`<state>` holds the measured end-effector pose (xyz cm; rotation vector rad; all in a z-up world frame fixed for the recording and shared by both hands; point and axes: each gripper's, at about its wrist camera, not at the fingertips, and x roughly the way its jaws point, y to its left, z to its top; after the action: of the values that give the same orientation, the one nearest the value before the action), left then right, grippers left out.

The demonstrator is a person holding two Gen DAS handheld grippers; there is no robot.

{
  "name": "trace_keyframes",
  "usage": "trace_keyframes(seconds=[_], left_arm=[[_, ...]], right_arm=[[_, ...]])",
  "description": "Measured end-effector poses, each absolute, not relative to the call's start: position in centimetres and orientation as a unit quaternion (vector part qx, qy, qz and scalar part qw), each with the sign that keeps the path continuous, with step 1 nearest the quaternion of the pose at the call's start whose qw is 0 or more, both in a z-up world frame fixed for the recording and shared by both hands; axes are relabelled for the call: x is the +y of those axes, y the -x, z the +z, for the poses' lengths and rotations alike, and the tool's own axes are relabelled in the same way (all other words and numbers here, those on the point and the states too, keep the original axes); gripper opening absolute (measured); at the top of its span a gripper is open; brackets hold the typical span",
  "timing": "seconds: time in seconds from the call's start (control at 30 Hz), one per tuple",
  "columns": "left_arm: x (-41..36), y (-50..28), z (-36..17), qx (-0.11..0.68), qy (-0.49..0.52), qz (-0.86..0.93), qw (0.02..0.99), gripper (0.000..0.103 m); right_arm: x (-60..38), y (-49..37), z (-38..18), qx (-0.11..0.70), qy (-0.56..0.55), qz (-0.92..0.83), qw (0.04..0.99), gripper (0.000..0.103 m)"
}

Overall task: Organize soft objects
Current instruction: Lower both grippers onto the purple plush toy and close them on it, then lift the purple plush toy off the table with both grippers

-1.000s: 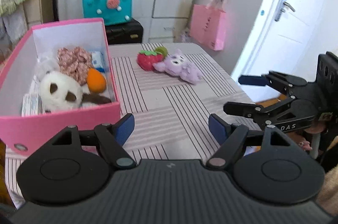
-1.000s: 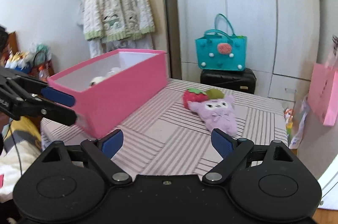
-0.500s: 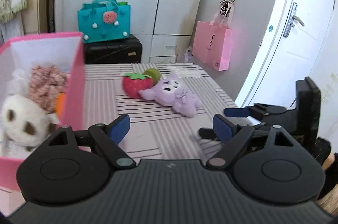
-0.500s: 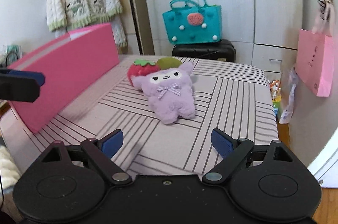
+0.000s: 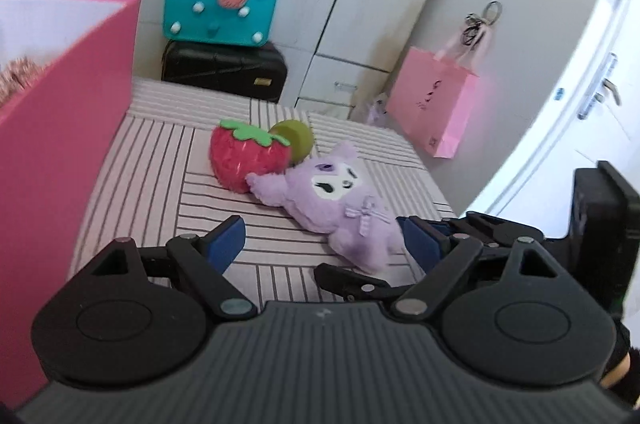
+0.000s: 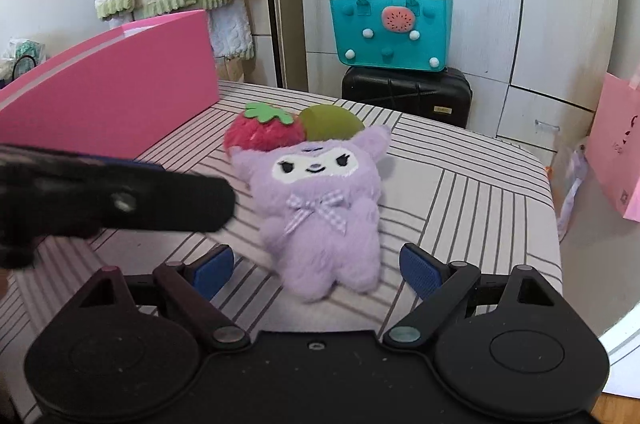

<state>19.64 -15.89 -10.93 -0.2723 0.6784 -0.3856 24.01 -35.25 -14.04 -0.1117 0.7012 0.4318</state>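
Both grippers have been brought closer to the purple plush point(image 6: 320, 208), now lower centre; the right gripper point(image 6: 316, 268), unclenched and empty like the left gripper point(image 5: 320, 244), should be closed on it next.

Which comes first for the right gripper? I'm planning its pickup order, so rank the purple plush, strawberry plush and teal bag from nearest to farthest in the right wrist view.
From the right gripper, jaws open and empty:
1. Purple plush, lying on the table straight ahead, feet nearly between the fingers.
2. Strawberry plush, just behind the purple one's head, to the left.
3. Teal bag, off the table, on a black suitcase by the cupboards.
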Motion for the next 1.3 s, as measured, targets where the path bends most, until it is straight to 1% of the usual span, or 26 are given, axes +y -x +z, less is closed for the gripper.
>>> trace_keyframes(seconds=[0.03, 0.07, 0.13, 0.17, 0.2, 0.3, 0.47, 0.57, 0.63, 0.7, 0.73, 0.77, 0.87, 1.0, 1.07, 1.13, 1.23, 1.3], left_arm=[[-16.0, -20.1, -11.3, 0.336, 0.137, -0.186, 0.913, 0.086], [-16.1, -20.5, -11.5, 0.34, 0.143, -0.186, 0.911, 0.086], [-16.1, -21.1, -12.1, 0.348, 0.153, -0.188, 0.906, 0.086], [-16.1, -21.3, -12.3, 0.351, 0.158, -0.189, 0.903, 0.086], [-16.1, -21.5, -12.6, 0.354, 0.166, -0.19, 0.901, 0.086], [-15.9, -21.7, -13.2, 0.359, 0.186, -0.196, 0.893, 0.085], [-15.9, -20.9, -13.5, 0.352, 0.193, -0.209, 0.892, 0.083], [-15.8, -20.4, -13.7, 0.353, 0.202, -0.221, 0.886, 0.079], [-16.0, -20.1, -13.8, 0.354, 0.196, -0.222, 0.887, 0.07], [-16.1, -19.9, -13.8, 0.351, 0.191, -0.218, 0.89, 0.066], [-16.1, -19.8, -13.8, 0.35, 0.187, -0.215, 0.892, 0.059], [-16.1, -19.7, -13.8, 0.35, 0.183, -0.21, 0.894, 0.057], [-16.1, -19.6, -13.8, 0.349, 0.173, -0.209, 0.897, 0.054], [-16.3, -19.2, -13.8, 0.347, 0.165, -0.203, 0.901, 0.048], [-16.5, -18.9, -13.8, 0.341, 0.154, -0.204, 0.905, 0.047], [-16.4, -18.8, -13.8, 0.341, 0.158, -0.207, 0.903, 0.044], [-15.8, -18.8, -13.6, 0.35, 0.173, -0.216, 0.895, 0.042], [-15.7, -18.9, -13.2, 0.357, 0.165, -0.217, 0.893, 0.042]], right_arm=[[-35.3, -24.1, -14.1, 0.337, 0.054, 0.206, 0.917, 0.092], [-35.2, -24.1, -14.1, 0.334, 0.054, 0.202, 0.919, 0.089], [-35.1, -24.0, -14.1, 0.328, 0.055, 0.2, 0.922, 0.078], [-35.1, -23.8, -14.0, 0.324, 0.055, 0.199, 0.923, 0.068], [-35.1, -23.6, -13.9, 0.322, 0.052, 0.201, 0.924, 0.062], [-35.2, -22.7, -13.7, 0.319, 0.046, 0.198, 0.926, 0.059], [-34.5, -20.9, -13.3, 0.336, 0.017, 0.179, 0.924, 0.058], [-33.9, -19.5, -13.6, 0.33, 0.009, 0.16, 0.93, 0.058], [-33.7, -18.6, -13.8, 0.326, -0.005, 0.157, 0.932, 0.058], [-33.4, -17.9, -13.9, 0.323, -0.018, 0.148, 0.934, 0.058], [-33.2, -17.7, -14.0, 0.322, -0.02, 0.143, 0.936, 0.058], [-33.1, -17.5, -14.0, 0.321, -0.022, 0.137, 0.937, 0.058], [-32.6, -17.3, -14.1, 0.319, -0.019, 0.123, 0.94, 0.058], [-31.4, -17.1, -14.3, 0.312, 0.002, 0.1, 0.945, 0.058], [-31.1, -17.1, -14.3, 0.312, 0.006, 0.093, 0.946, 0.058], [-31.2, -17.1, -14.3, 0.311, 0.002, 0.088, 0.946, 0.058], [-31.4, -16.9, -14.3, 0.31, -0.014, 0.091, 0.946, 0.058], [-31.7, -16.6, -14.2, 0.311, -0.032, 0.1, 0.945, 0.058]])
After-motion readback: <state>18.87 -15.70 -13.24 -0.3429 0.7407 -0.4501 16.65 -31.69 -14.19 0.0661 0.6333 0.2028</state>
